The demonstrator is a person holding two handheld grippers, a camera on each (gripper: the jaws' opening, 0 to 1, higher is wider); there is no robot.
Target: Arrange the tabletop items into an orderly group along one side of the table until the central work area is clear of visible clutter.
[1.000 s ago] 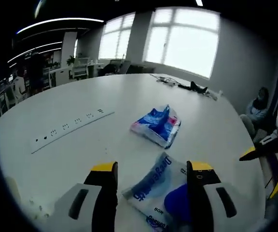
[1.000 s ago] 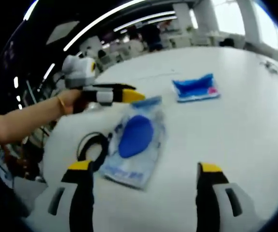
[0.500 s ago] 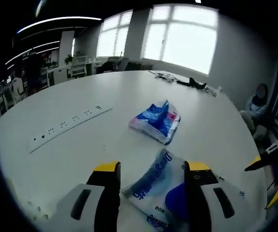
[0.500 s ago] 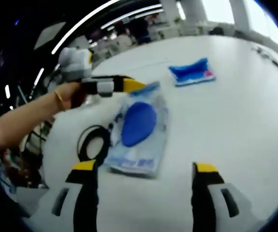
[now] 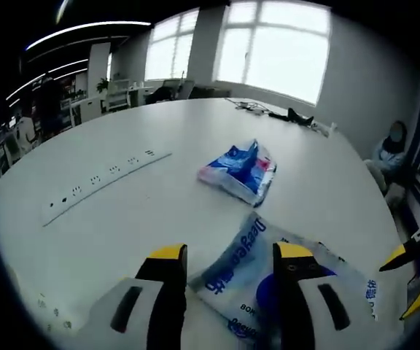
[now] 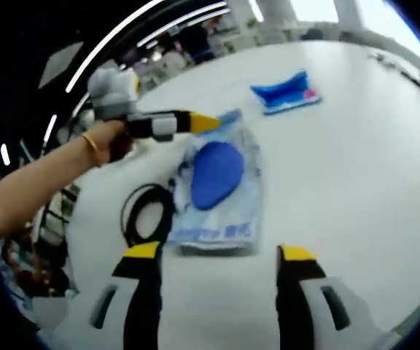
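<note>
Right gripper view: clear packet (image 6: 217,191) just ahead of spread right tongs (image 6: 221,257); left tongs (image 5: 223,255) spread astride it.

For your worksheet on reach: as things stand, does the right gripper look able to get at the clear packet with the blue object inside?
Probably yes. The right gripper is open, and the clear packet lies flat on the table just beyond its jaws with nothing between them. The left gripper hovers at the packet's far end, not in the path.
</note>
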